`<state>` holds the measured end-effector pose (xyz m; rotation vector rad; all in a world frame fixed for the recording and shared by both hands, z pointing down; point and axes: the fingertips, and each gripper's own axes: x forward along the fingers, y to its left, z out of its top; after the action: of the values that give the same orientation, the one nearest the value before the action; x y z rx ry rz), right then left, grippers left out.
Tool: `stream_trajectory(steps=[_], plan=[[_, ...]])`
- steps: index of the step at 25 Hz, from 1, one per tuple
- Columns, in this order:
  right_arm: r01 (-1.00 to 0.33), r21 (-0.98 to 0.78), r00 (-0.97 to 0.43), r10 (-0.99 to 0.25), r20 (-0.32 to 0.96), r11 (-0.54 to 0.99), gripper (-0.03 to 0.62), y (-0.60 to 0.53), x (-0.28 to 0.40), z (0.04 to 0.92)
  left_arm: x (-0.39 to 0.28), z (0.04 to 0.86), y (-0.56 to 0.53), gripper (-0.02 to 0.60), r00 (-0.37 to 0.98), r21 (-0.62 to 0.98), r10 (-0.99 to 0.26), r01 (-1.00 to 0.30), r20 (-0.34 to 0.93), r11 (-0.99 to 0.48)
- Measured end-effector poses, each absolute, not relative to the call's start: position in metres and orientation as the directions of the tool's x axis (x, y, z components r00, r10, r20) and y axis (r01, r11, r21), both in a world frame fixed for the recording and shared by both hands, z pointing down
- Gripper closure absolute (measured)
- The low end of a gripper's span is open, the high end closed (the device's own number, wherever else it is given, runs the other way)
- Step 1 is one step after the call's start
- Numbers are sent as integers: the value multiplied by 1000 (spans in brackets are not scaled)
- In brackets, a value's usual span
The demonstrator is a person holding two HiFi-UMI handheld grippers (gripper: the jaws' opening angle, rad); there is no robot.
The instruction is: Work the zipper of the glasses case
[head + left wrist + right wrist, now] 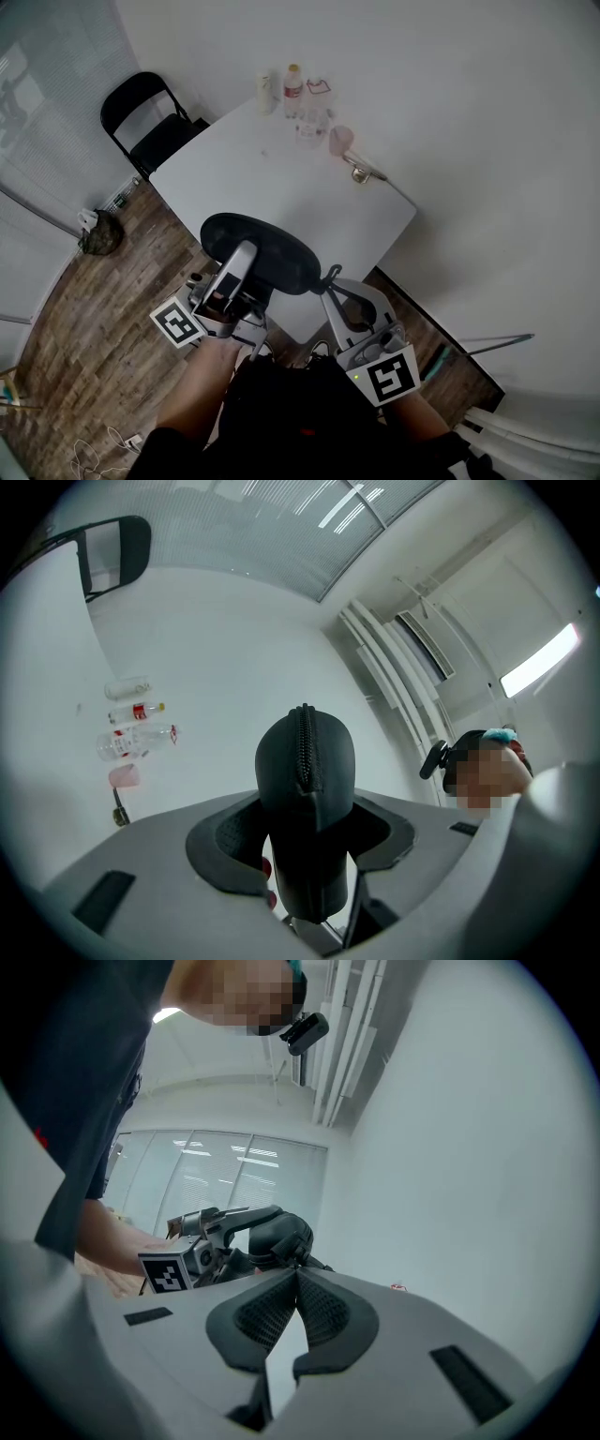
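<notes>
Nearest, the left gripper has its fingers clamped on the glasses case, which is held in the air over the near part of the white tabletop. The case's zipper faces that gripper's camera. The right gripper — fingers pressed together — meets the case's right end; whether it pinches anything cannot be told. Bottles stand at the far edge.

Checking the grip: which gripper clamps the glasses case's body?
The left gripper: its jaws clamp the glasses case; the right gripper is shut.
</notes>
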<state>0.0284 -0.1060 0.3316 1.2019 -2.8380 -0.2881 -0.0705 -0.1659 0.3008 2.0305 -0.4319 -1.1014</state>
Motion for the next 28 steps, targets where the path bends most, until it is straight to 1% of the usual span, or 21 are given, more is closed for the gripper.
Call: stream_trajectory(steps=[4,8,11,18,23,28], plan=[[-689,247,-708,-706,-29,681,579,-107,31,330,-68,300,-164,354,616,740,-556,67,-558,-670],[-649,335,-729,-685,-14,684,579,-107,31,332,-64,305,-164,353,687,735,-516,38,-512,-677],[-615,398,-744,-669,-6,680,579,-104,31,333,-59,308,-161,353,735,731,-475,41,-483,-681],[-566,456,-766,-642,17,687,579,-99,28,334,-49,315,-147,351,828,721,-381,40,-412,-692],[-547,454,-770,-636,58,704,577,-98,29,345,-39,319,-136,350,888,670,-332,-36,-319,-742],[-532,477,-758,-645,100,699,577,-106,29,354,-26,327,-131,348,941,596,-290,-134,-173,-792]])
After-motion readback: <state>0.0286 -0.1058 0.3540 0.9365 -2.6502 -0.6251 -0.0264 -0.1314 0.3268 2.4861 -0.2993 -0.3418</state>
